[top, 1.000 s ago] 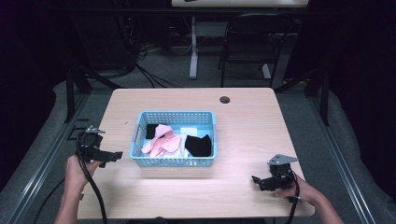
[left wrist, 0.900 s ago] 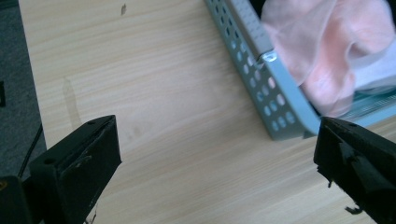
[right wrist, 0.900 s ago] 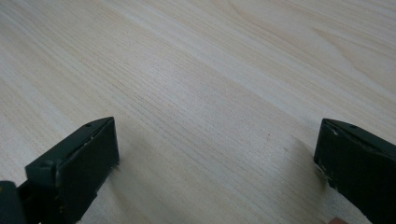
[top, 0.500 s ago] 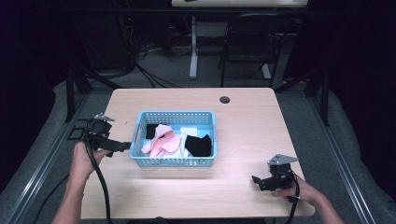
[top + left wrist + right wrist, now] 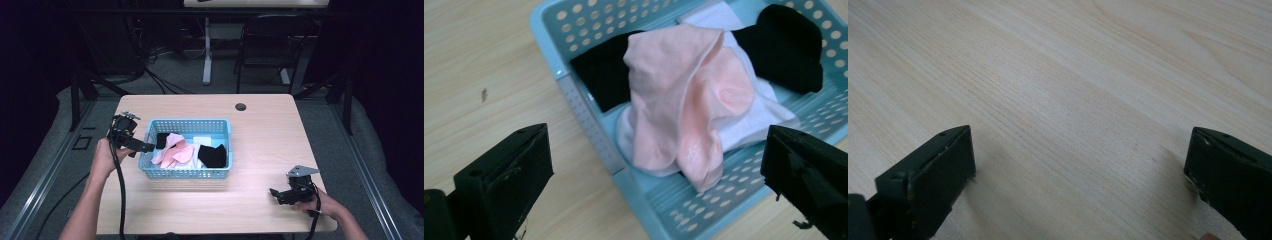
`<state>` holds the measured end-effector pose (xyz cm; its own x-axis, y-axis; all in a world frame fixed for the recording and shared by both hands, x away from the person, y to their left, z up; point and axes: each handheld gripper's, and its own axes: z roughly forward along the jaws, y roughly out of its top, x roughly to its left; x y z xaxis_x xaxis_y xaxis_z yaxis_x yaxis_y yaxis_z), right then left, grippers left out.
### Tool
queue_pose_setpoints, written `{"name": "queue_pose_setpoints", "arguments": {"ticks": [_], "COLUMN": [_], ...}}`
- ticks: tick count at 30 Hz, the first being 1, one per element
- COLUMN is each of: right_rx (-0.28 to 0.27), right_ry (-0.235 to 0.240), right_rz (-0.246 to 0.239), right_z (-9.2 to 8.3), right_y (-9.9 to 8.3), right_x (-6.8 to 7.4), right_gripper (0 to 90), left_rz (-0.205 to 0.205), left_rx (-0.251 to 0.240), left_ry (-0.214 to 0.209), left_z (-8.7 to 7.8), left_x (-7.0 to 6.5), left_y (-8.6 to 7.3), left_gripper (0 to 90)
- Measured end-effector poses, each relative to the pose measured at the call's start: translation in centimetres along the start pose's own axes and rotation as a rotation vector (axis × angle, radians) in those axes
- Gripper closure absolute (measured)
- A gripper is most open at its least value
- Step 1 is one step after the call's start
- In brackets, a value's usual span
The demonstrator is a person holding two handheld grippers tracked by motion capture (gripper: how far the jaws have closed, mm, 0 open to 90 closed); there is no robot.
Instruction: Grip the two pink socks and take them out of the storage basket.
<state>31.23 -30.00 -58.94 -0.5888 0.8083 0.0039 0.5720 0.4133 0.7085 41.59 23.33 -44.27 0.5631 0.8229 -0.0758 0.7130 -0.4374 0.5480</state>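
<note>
1. Risk, snagging: the left gripper (image 5: 148,148) stands at the near wall of the light blue perforated plastic basket (image 5: 589,125); a low approach could catch a jaw on the rim and push or tip the basket across the pale wood tabletop (image 5: 260,125).
2. Risk, multiple pick-up: the pale pink soft fabric garment (image 5: 684,105) lies straight ahead of the left gripper, between its jaw lines, draped over a white cloth (image 5: 754,115) and beside a black cloth (image 5: 604,75). A deep bite would likely gather more than one layer.
3. Risk, weak hold: a shallow pinch on a loose fold may slip free on lifting, and the piece would drop back into the basket or over its edge.
4. Further black fabric piece (image 5: 789,45): ahead and to the right of the left gripper, at the far end of the basket.
5. Left gripper, state and pose: jaws wide apart, holding nothing; held above the tabletop, tilted down toward the basket contents, with the left hand (image 5: 102,157) behind it and the forearm running back to the near edge.
6. Right gripper (image 5: 274,192), state and pose: jaws spread wide, empty, low over bare tabletop, well apart from the basket; nothing lies between or ahead of its jaws.
</note>
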Motion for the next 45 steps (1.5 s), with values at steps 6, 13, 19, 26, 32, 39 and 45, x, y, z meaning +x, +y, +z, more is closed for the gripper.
{"name": "queue_pose_setpoints", "arguments": {"ticks": [6,13,19,26,32,39,45], "right_rx": [0.000,0.000,0.000,0.001,0.001,0.004,0.004], "right_ry": [0.000,0.000,0.001,0.001,0.001,-0.001,0.000], "right_rz": [0.000,-0.001,-0.001,-0.002,-0.002,-0.006,-0.006], "right_z": [0.0,0.0,0.0,0.0,0.0,0.0,0.0], "right_y": [0.0,0.0,0.0,0.0,0.0,0.0,0.0], "right_x": [0.0,0.0,0.0,0.0,0.0,0.0,0.0], "right_gripper": [0.0,0.0,0.0,0.0,0.0,0.0,0.0], "left_rz": [0.021,0.042,0.049,0.037,0.005,-0.021,-0.014], "left_rx": [0.026,0.077,0.111,0.113,0.164,0.185,0.202], "left_ry": [-0.025,-0.042,-0.038,0.004,0.026,0.036,0.061], "left_z": [1.7,4.2,6.2,8.3,9.6,10.4,10.5], "left_x": [-0.8,-1.7,-2.2,-2.3,-1.9,-1.5,-1.6], "left_y": [1.6,3.1,3.9,4.0,3.8,3.6,3.5], "left_gripper": [0.4,0.4,5.7,15.2,32.3,59.0,76.7]}}
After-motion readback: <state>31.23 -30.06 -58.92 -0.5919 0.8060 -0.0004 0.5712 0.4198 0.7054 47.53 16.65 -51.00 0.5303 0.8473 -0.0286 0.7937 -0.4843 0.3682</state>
